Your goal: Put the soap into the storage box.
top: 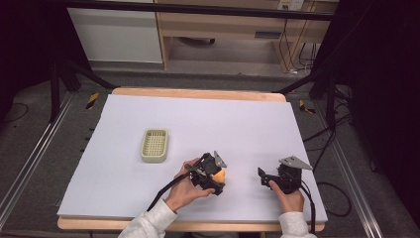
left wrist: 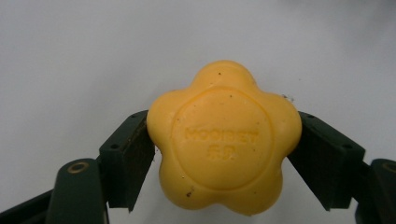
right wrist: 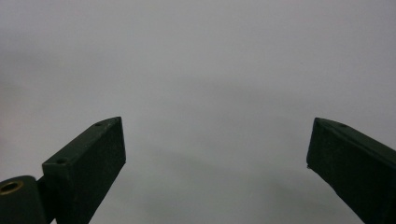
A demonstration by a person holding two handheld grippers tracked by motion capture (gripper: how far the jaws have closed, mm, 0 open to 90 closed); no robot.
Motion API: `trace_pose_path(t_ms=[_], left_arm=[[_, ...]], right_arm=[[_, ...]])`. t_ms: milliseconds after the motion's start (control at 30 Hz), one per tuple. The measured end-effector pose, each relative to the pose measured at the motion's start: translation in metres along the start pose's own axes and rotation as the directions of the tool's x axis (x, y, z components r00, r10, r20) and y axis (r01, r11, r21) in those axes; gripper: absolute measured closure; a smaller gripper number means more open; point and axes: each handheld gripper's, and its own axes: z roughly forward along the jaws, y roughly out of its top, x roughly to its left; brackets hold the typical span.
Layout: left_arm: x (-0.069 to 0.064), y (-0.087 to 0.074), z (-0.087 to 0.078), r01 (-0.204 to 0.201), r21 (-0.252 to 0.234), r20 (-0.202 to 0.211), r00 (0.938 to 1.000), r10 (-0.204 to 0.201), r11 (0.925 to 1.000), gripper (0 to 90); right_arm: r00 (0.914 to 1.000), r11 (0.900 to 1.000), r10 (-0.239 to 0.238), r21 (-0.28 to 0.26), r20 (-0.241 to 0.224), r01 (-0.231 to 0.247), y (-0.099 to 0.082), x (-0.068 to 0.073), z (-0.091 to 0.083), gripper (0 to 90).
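Observation:
A yellow flower-shaped soap (left wrist: 224,142) with embossed lettering sits between the two black jaws of my left gripper (left wrist: 224,154), which press on its sides. In the high view the same soap (top: 218,174) shows as a small yellow spot in the left gripper (top: 214,174), near the table's front middle. My right gripper (top: 270,179) rests to the right of it, held by the other hand. In the right gripper view its jaws stand wide apart over bare white surface, the gripper (right wrist: 217,158) holding nothing.
A pale green slotted soap dish (top: 154,145) lies on the white table cover (top: 198,119), left of and beyond the left gripper. Cables trail from both grippers toward the front edge. Wooden furniture and metal frame legs stand beyond the table.

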Motion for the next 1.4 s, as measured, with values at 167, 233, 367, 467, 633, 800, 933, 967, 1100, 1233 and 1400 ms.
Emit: trace_pose_path(t_ms=[167, 233, 367, 467, 633, 800, 933, 967, 1100, 1233, 1400], left_arm=[[0.007, -0.005, -0.012, 0.002, -0.006, -0.012, 0.9999, -0.002, 1.0000, 24.9], [0.008, -0.006, -0.014, 0.009, -0.014, -0.012, 0.9999, -0.009, 0.9999, 24.9], [0.012, -0.009, -0.021, 0.014, -0.015, -0.022, 0.9997, -0.014, 0.9998, 24.8], [0.019, -0.015, -0.028, 0.026, -0.016, -0.032, 0.9992, -0.026, 0.9995, 24.9], [0.024, -0.021, -0.035, 0.033, -0.016, -0.041, 0.9986, -0.033, 0.9993, 24.9], [0.033, -0.031, -0.042, 0.046, -0.017, -0.054, 0.9974, -0.047, 0.9988, 24.8], [0.041, -0.040, -0.048, 0.072, -0.024, -0.072, 0.9947, -0.073, 0.9971, 24.8], [0.041, -0.040, -0.048, 0.072, -0.024, -0.072, 0.9947, -0.073, 0.9971, 24.8], [0.049, -0.046, -0.055, 0.103, -0.043, -0.080, 0.9911, -0.106, 0.9938, 24.8], [0.055, -0.047, -0.062, 0.120, -0.058, -0.082, 0.9888, -0.125, 0.9910, 24.8], [0.064, -0.049, -0.069, 0.142, -0.074, -0.093, 0.9846, -0.148, 0.9872, 24.8]], right_arm=[[1.0000, 1.0000, 0.000, 0.000, 0.001, 0.000, 0.000, 0.000, 0.000, 5.0], [1.0000, 1.0000, 0.000, 0.000, 0.001, 0.000, 0.000, 0.000, 0.000, 5.0], [1.0000, 1.0000, -0.006, -0.001, 0.004, 0.006, 0.000, 0.000, 0.000, 5.0], [1.0000, 1.0000, -0.009, 0.000, 0.004, 0.009, 0.000, 0.000, 0.000, 5.0], [1.0000, 1.0000, 0.001, 0.001, -0.002, -0.001, 0.000, 0.001, -0.001, 5.1], [1.0000, 1.0000, -0.007, 0.000, 0.001, 0.007, 0.000, 0.001, 0.000, 5.0], [0.9998, 0.9998, -0.018, 0.006, 0.003, 0.018, -0.001, 0.002, 0.000, 5.0], [0.9998, 0.9998, -0.018, 0.006, 0.003, 0.018, -0.001, 0.002, 0.000, 5.0], [0.9997, 0.9997, -0.024, 0.004, 0.005, 0.024, -0.001, 0.003, 0.000, 5.1], [0.9994, 0.9994, -0.035, 0.009, 0.003, 0.035, -0.002, 0.005, -0.001, 5.2], [0.9991, 0.9991, -0.042, 0.009, 0.000, 0.042, -0.002, 0.007, -0.003, 5.2]])
